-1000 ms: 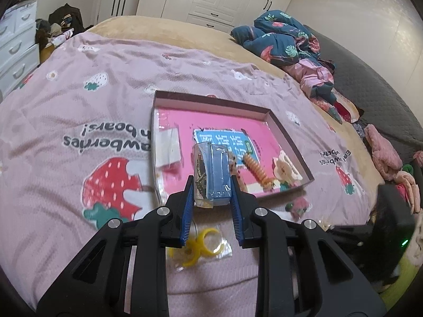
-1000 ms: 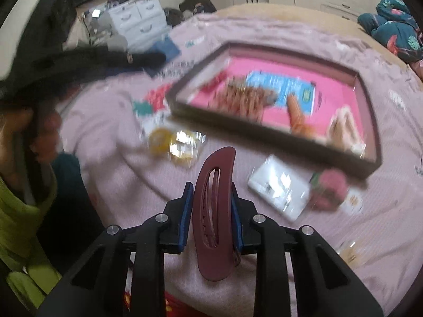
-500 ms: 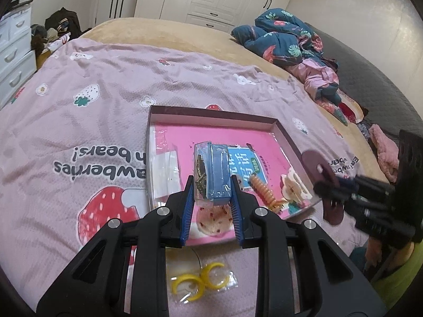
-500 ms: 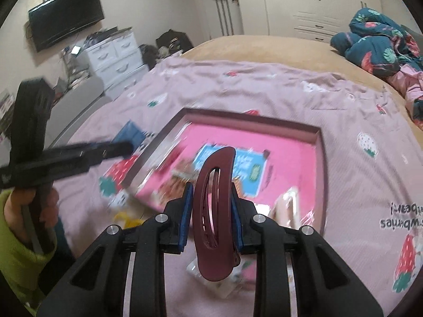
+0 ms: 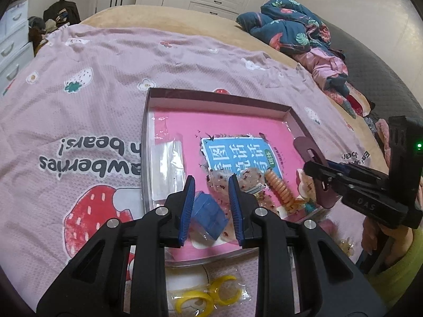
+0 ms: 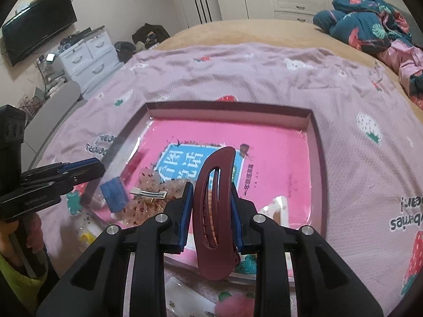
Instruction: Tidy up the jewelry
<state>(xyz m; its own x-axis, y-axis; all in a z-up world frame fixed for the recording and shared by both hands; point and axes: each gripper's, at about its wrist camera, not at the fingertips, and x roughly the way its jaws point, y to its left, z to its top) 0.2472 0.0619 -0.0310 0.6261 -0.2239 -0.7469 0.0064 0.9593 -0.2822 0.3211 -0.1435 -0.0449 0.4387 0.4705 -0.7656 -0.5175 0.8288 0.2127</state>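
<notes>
A shallow box tray (image 5: pixel 219 97) with a pink floor lies on the bed; it also shows in the right wrist view (image 6: pixel 230 105). My left gripper (image 5: pixel 211 187) is open over the tray's near left part. A bagged blue packet (image 5: pixel 208 214) lies in the tray just below its jaws, also seen in the right wrist view (image 6: pixel 114 194). My right gripper (image 6: pixel 211 192) is shut on a maroon hair clip (image 6: pixel 215 211), held upright over the tray's near edge; the clip shows in the left wrist view (image 5: pixel 309 153). An orange spiral hair tie (image 5: pixel 279 187) and a silver clip (image 6: pixel 149 193) lie in the tray.
A bag of yellow rings (image 5: pixel 208 294) lies on the pink strawberry blanket (image 5: pixel 79 111) in front of the tray. A clear bag (image 5: pixel 166 171) lies in the tray's left part. Clothes (image 5: pixel 290 31) are piled at the far right. White drawers (image 6: pixel 84 58) stand left.
My left gripper has opened and let go of the blue packet, which now lies in the tray. My right gripper has carried the maroon clip in over the tray.
</notes>
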